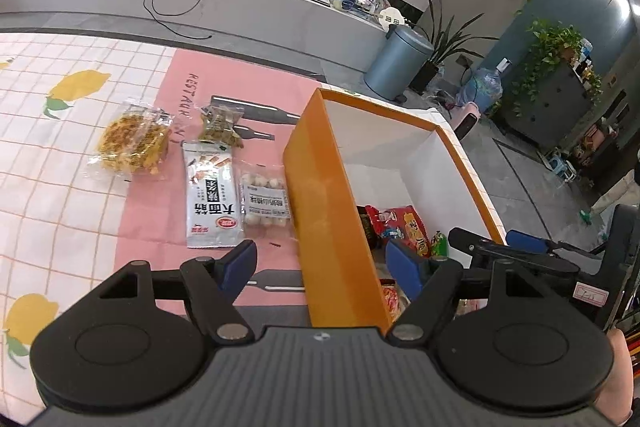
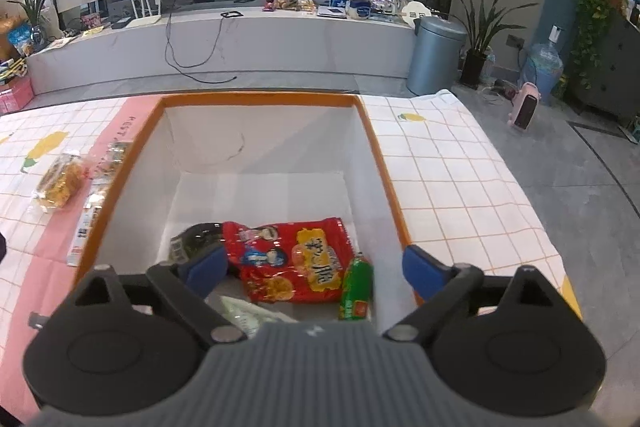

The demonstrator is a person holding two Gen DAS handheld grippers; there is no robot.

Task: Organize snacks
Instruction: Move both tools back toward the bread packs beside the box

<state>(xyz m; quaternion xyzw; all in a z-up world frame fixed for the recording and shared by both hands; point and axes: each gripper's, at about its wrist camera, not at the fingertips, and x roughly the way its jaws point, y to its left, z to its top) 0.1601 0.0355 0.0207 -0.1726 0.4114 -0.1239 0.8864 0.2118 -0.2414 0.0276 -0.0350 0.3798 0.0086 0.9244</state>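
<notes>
An orange box (image 1: 320,195) with a white inside stands on the table; it also shows in the right wrist view (image 2: 384,163). Inside lie a red snack bag (image 2: 288,259), a green packet (image 2: 356,291), a dark packet (image 2: 192,239) and a pale packet (image 2: 248,315). On the pink mat left of the box lie a white sachet (image 1: 210,203), a clear pack of white balls (image 1: 264,199), a yellow cracker pack (image 1: 132,143) and a green snack pack (image 1: 220,127). My left gripper (image 1: 320,267) is open and empty, straddling the box's left wall. My right gripper (image 2: 316,267) is open and empty above the box.
The table wears a checked lemon-print cloth (image 2: 460,179) with a pink mat (image 1: 160,227) on it. The table's right edge drops to the floor, where a grey bin (image 2: 436,55), a water jug (image 2: 542,67) and potted plants stand. A long counter runs behind.
</notes>
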